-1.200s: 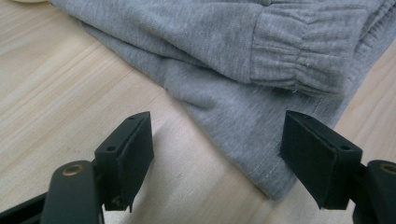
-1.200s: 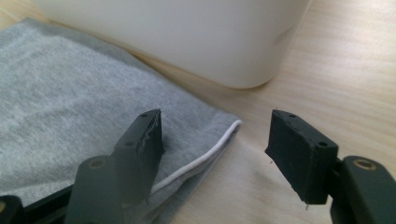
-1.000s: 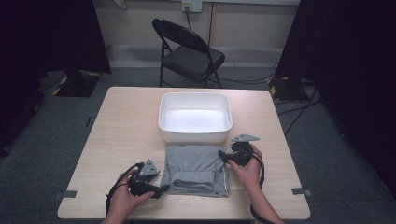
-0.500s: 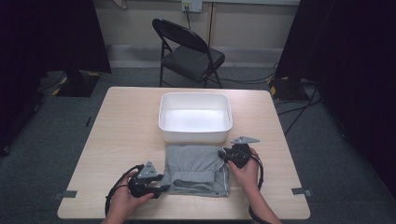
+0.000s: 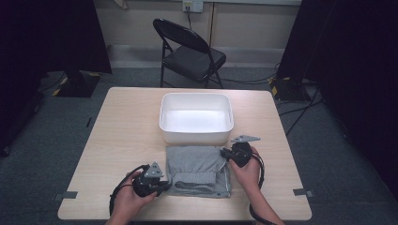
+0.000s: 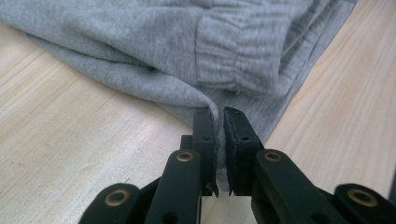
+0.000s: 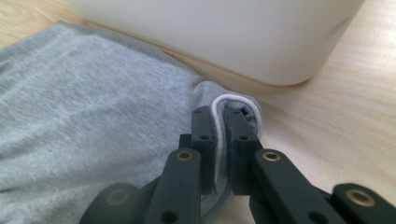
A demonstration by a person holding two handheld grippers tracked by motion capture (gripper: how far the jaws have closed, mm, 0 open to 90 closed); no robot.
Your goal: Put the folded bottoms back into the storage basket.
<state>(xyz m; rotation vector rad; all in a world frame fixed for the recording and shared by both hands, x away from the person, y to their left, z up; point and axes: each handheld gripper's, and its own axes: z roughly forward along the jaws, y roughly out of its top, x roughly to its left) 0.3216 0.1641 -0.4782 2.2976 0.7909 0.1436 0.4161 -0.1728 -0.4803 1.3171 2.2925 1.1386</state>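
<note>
Low in the frame, both grippers (image 5: 165, 185) (image 5: 225, 153) pinched the grey garment's (image 5: 199, 168) corners; shallow grips could let fabric slip when lifted.

Light falls from above onto the table (image 5: 126, 136), which is bright while the room around it sinks into near black at both sides. The white tub (image 5: 196, 118) glares, its floor washed out. The high view is soft and grainy. In both gripper views the cloth (image 6: 140, 46) is sharp and evenly lit, the near black jaws slightly blurred, with soft shadows under the folds.
</note>
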